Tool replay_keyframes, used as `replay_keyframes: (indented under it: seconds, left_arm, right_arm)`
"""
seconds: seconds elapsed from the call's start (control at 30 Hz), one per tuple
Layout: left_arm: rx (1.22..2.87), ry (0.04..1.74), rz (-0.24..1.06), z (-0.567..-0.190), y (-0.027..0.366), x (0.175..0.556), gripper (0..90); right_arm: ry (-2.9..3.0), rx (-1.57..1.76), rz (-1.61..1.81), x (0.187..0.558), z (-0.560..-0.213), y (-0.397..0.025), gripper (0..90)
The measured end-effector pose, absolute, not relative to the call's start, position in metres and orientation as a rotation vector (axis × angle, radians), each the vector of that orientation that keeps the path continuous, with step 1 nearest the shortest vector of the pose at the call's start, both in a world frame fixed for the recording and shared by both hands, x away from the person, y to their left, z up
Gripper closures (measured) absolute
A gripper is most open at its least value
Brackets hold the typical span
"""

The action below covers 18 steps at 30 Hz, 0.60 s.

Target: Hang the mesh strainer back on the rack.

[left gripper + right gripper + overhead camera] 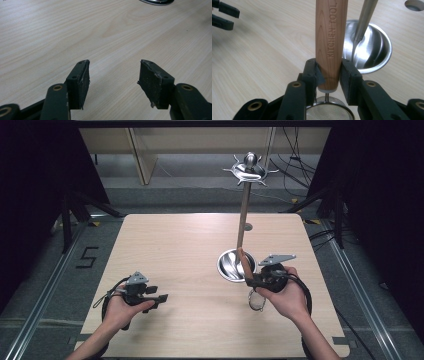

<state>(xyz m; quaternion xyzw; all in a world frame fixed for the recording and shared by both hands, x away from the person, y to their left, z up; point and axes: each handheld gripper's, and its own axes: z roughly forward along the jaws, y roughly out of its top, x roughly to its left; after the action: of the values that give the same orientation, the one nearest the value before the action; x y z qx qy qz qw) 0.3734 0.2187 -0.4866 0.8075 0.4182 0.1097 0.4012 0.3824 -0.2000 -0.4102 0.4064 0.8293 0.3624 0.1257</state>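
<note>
A small strainer with a wooden handle (331, 37) marked KITCHEN TOOL is held in my right gripper (328, 72), whose jaws are shut on the handle just above the round mesh (328, 111). In the high view the handle (245, 264) points up and away, and the mesh (256, 300) hangs below the right gripper (248, 281). Just beyond it stands a metal rack: a round steel base (229, 267), a thin pole (243, 215) and a hook crown (248, 170) on top. My left gripper (161, 298) rests open at the front left, its fingers (80, 80) over bare wood.
The light wooden table (185, 245) has a small round hole (248, 226) behind the rack. Dark stands and cables line the floor on both sides. The steel base rim (157, 2) shows far ahead of the left gripper. The left gripper (222, 15) shows at the top left of the right gripper view.
</note>
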Motion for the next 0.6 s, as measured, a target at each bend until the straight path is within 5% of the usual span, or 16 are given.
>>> replay_keyframes:
  seconds: [0.6]
  left_arm:
    - [2.033, 1.051, 0.265, -0.487, 0.219, 0.374, 40.4]
  right_arm:
    - [2.299, 1.189, 1.141, 0.384, -0.395, -0.214, 69.1]
